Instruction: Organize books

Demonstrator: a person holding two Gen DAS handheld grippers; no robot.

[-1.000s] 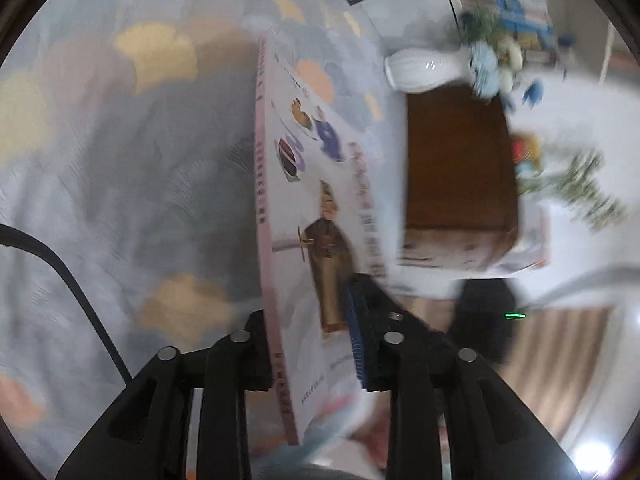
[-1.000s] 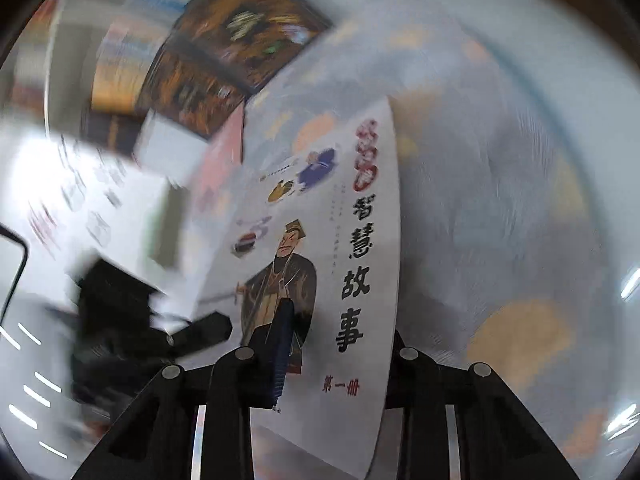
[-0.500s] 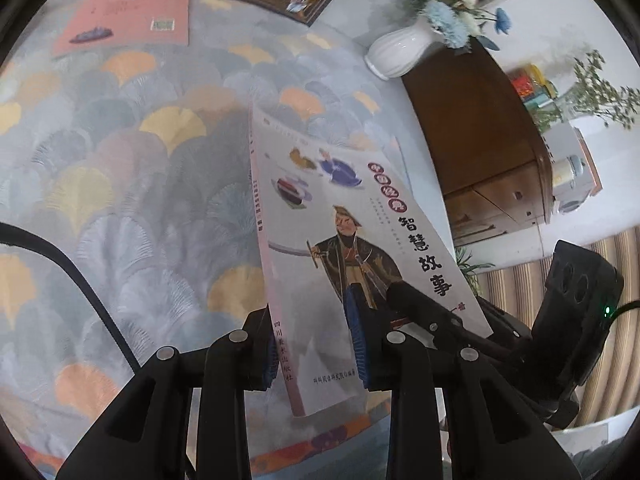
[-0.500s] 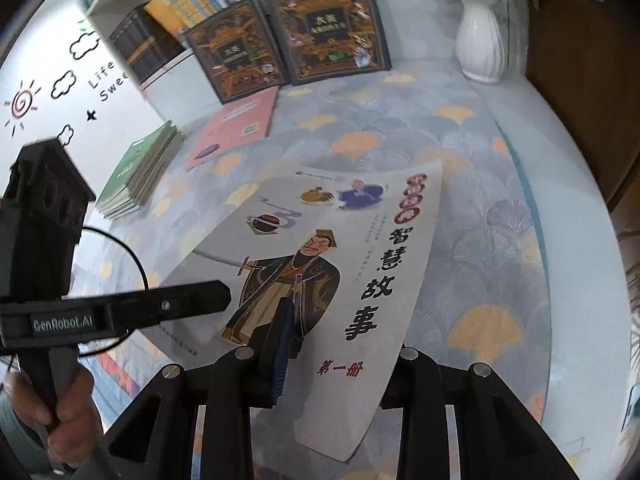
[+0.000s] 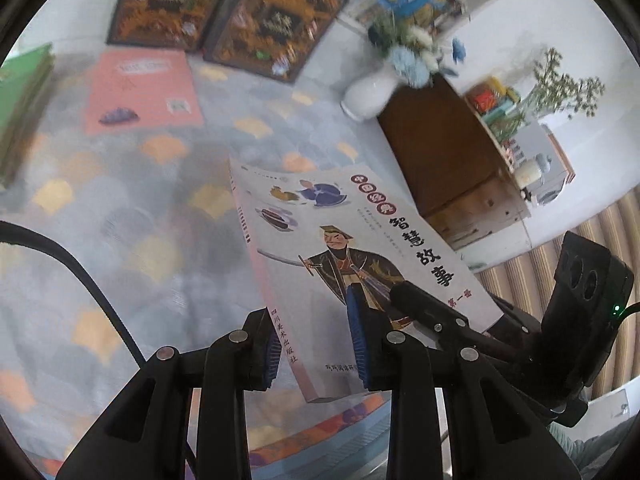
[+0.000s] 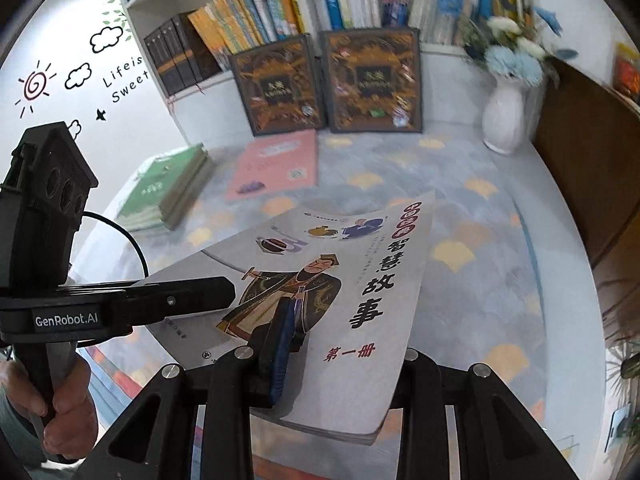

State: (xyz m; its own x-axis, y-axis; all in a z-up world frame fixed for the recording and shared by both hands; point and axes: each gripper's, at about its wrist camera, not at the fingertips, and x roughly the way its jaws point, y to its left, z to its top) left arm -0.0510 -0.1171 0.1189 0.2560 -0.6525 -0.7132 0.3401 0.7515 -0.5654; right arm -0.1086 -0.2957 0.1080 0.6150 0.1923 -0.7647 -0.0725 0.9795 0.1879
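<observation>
Books on view, counted: one white story book (image 6: 340, 280) with a robed figure on its cover, held off the patterned tablecloth (image 6: 480, 240) by both grippers at once. Left gripper (image 5: 314, 350) clamped narrow on the spine edge, blue pads above and below the cover; right gripper (image 6: 340, 364) clamped narrow on the near edge, one finger on the cover and one under it. Book tilted, its far corner above the cloth, not touching.

One pink book (image 6: 276, 166) flat on the cloth, beyond the held one, apart from it. Two dark ornate books (image 6: 324, 84) upright side by side, leaning on the bookcase (image 6: 280, 8) behind the pink one. One stack of green books (image 6: 168, 188) at the left edge of the cloth; count in the stack unclear. One white vase (image 6: 502, 116) with blue and white flowers at the far right corner, beside one brown cabinet (image 5: 436, 148). One hand (image 6: 68, 400) visible, gripping the left gripper's handle. Shelf books blurred, not countable.
</observation>
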